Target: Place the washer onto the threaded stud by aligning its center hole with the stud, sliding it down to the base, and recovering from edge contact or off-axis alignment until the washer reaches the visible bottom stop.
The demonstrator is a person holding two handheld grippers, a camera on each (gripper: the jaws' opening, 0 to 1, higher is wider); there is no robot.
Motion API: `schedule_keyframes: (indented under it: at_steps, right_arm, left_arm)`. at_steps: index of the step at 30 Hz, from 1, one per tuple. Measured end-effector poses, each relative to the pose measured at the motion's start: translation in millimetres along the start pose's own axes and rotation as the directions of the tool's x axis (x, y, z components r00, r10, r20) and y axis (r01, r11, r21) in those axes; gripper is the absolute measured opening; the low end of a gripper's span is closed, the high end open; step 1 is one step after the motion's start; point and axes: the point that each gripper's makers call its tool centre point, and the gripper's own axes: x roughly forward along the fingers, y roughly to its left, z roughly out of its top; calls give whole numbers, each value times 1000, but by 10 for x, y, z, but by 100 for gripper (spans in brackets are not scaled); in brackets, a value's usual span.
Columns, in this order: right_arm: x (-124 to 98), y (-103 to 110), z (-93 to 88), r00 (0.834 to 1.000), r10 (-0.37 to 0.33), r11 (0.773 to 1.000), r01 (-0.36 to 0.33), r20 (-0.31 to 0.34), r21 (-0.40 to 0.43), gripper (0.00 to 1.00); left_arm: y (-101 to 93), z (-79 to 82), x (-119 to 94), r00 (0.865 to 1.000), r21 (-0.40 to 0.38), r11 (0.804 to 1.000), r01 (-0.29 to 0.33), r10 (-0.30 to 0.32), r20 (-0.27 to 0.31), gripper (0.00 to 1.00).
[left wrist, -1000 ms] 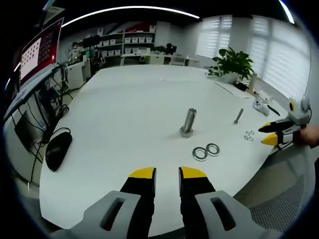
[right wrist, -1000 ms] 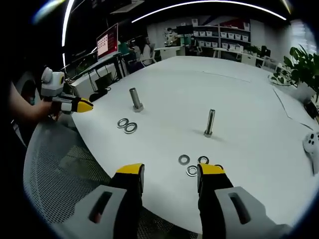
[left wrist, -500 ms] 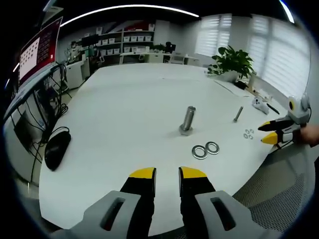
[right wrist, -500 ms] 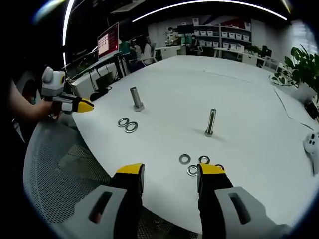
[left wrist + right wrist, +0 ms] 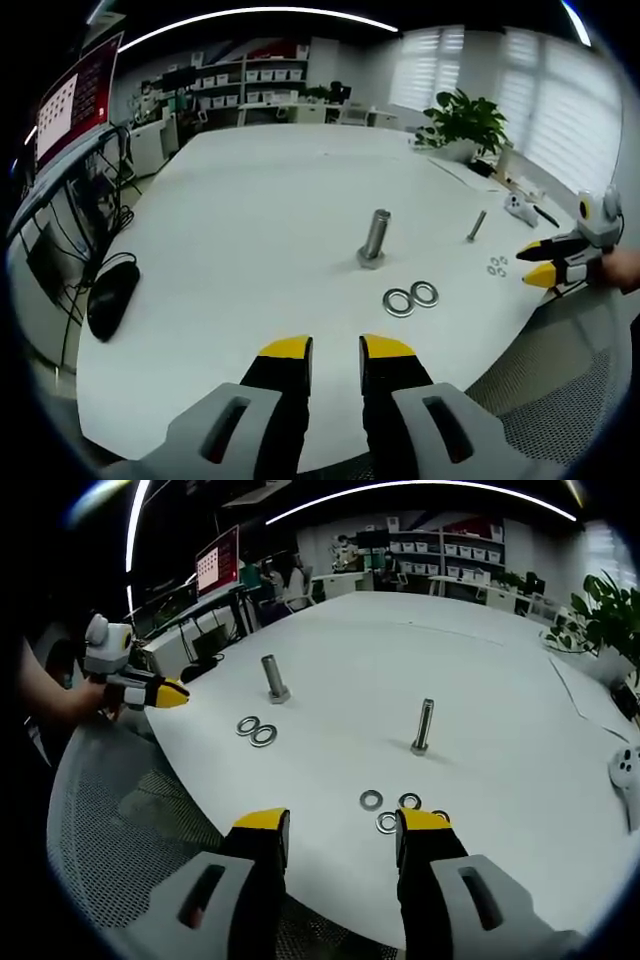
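On the white table (image 5: pixel 250 220), the left gripper view shows a thick upright steel stud (image 5: pixel 374 238) with two large flat steel washers (image 5: pixel 411 298) lying touching just before it, and a black computer mouse (image 5: pixel 111 297) near the table's edge. The right gripper view shows closer a thinner upright bolt (image 5: pixel 423 727) and small steel washers (image 5: pixel 388 811), one partly hidden behind a yellow fingertip. The left gripper (image 5: pixel 335 347) and the right gripper (image 5: pixel 334 822) both hang off the table edge, jaws parted and empty.
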Motion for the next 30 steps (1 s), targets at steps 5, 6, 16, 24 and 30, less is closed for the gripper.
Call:
schedule_keyframes:
  at_steps: [5, 6, 16, 24, 30]
  right_arm:
    - [-6, 1, 8, 1000, -2, 1000, 2, 5, 5, 45]
    - [-8, 1, 12, 1000, -3, 1000, 3, 8, 7, 45]
    - [-32, -8, 47, 1000, -11, 1000, 11, 24, 4, 45]
    - [-24, 15, 48, 1000, -2, 1000, 3, 19, -8, 46]
    - [-26, 0, 44, 1000, -5, 1000, 5, 17, 0, 46]
  left_arm:
    - [-6, 2, -9, 1000, 5, 1000, 1, -1, 1, 17]
    - [-3, 1, -11, 1000, 7, 1000, 0, 0, 1, 17]
    - [-28, -78, -6, 999, 17, 1000, 13, -12, -45, 17]
    - [-57, -88, -3, 998, 28, 999, 24, -22, -53, 17]
    - [-125, -120, 14, 996, 51, 997, 53, -49, -76, 17]
